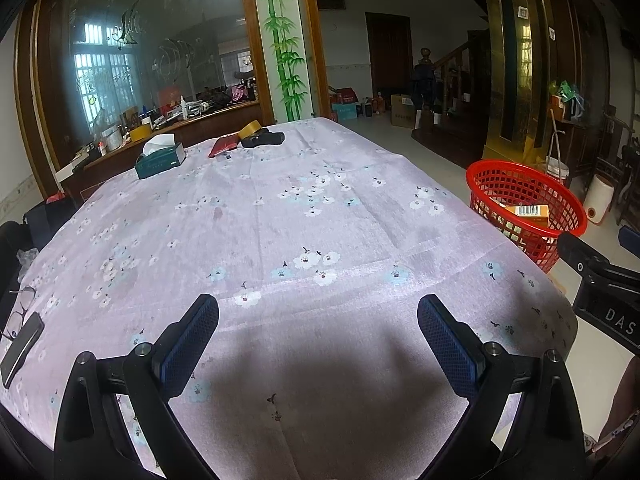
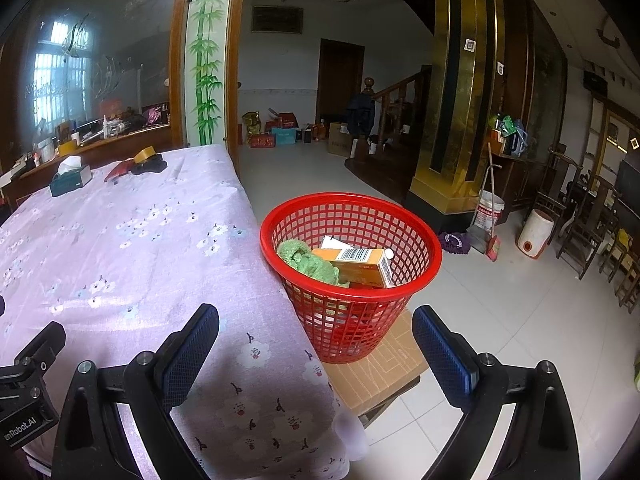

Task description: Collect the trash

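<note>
Your left gripper [image 1: 318,334] hovers over the near edge of the table [image 1: 280,216], its 2 blue-padded fingers spread wide with nothing between them. Your right gripper [image 2: 316,344] is likewise spread wide and empty, 1 finger over the table's right corner, the other over the floor, with the red basket [image 2: 352,280] framed between them just beyond the fingertips.

The basket stands on a flat cardboard box [image 2: 380,364] on the floor, just beside the table's right edge. Inside it lie an orange carton [image 2: 356,266] with a barcode, a crumpled green cloth [image 2: 308,262] to its left, and a white scrap behind them.

The floral lilac cloth covering the table is bare across its middle. At its far left sit a green tissue box [image 1: 160,158], a red packet [image 1: 224,146], a black case [image 1: 262,139] and a roll of tan tape [image 1: 250,128]. At the near left edge lie a dark phone [image 1: 20,350] and a pair of glasses [image 1: 18,304].
</note>
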Tool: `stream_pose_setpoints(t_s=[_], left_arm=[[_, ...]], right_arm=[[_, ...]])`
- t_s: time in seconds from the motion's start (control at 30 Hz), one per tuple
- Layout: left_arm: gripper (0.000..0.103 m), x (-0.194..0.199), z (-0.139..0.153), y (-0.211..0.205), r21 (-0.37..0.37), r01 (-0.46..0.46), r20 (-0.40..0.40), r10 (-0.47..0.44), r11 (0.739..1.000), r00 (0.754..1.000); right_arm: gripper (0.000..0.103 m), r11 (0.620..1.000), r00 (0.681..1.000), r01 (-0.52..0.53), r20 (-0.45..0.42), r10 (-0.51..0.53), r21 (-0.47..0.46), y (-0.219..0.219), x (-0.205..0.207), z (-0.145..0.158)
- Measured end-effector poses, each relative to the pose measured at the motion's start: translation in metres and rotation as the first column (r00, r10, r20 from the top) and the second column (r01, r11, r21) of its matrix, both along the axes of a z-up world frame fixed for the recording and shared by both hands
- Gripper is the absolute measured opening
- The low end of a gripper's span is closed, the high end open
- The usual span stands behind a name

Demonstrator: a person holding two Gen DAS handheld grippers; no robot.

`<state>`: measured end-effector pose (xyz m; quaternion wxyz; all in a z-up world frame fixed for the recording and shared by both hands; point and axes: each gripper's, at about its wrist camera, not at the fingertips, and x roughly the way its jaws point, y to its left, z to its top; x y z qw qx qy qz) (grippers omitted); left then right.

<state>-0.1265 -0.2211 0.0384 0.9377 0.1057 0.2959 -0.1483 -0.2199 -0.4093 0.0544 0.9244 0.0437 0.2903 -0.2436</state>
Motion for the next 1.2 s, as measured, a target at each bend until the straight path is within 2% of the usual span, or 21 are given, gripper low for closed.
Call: stream_pose_setpoints(t_s=[1.2], left_arm=[[0.099, 0.0002, 0.0004, -0.0005, 0.002, -0.001, 0.001, 0.001, 1.000, 1.000]], right_arm=[[0.099, 1.000, 1.000, -0.008, -0.013, 0.008, 0.004, -0.0004, 0.0020, -0.0037]])
